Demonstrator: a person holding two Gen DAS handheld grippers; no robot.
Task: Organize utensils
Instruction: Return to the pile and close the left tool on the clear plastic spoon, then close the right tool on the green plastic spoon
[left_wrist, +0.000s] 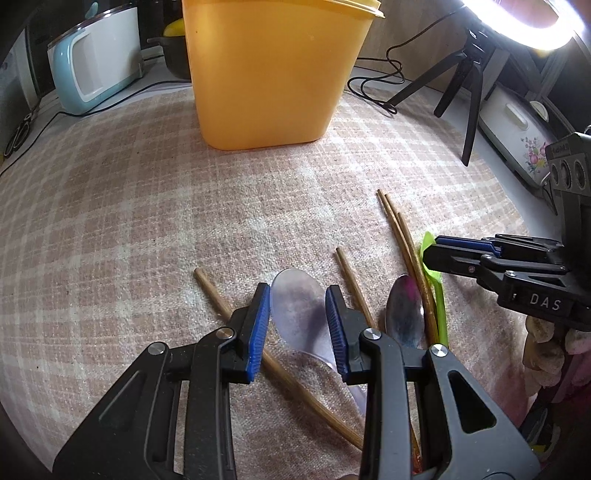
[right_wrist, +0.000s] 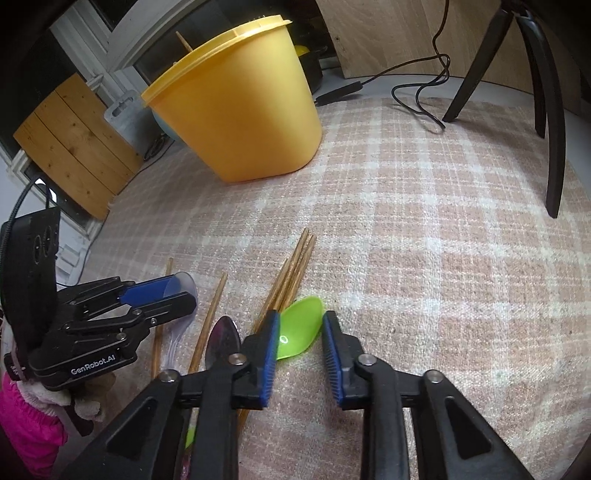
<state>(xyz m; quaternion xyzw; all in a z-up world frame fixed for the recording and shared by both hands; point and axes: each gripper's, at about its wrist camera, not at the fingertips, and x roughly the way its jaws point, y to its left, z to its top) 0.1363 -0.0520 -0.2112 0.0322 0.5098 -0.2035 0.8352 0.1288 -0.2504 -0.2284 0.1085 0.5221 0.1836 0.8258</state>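
We see both grippers lowered over the scattered utensils on the checked cloth (left_wrist: 147, 206) covering the table. The left gripper (left_wrist: 297, 328) has its jaws partly apart astride the bowl of the clear spoon (left_wrist: 295, 306); whether the pads press on it we cannot tell. The right gripper (right_wrist: 300, 350) straddles the green spoon (right_wrist: 301, 332), jaws apart with a visible gap on the right side.

Risks, as we judge them: the clear spoon's rounded bowl may squirt out of a closing grip (it is smooth plastic), and the right jaws may also catch the chopsticks (right_wrist: 291, 273) lying just beside the green spoon. The metal spoon (left_wrist: 404, 314) lies between the two grippers, so they work close together and could collide.

Around: the yellow bin (left_wrist: 273, 70) stands well apart at the far side, one chopstick already inside; a tripod (left_wrist: 461, 85) and its cable (left_wrist: 384, 74) lie near the path rightward.
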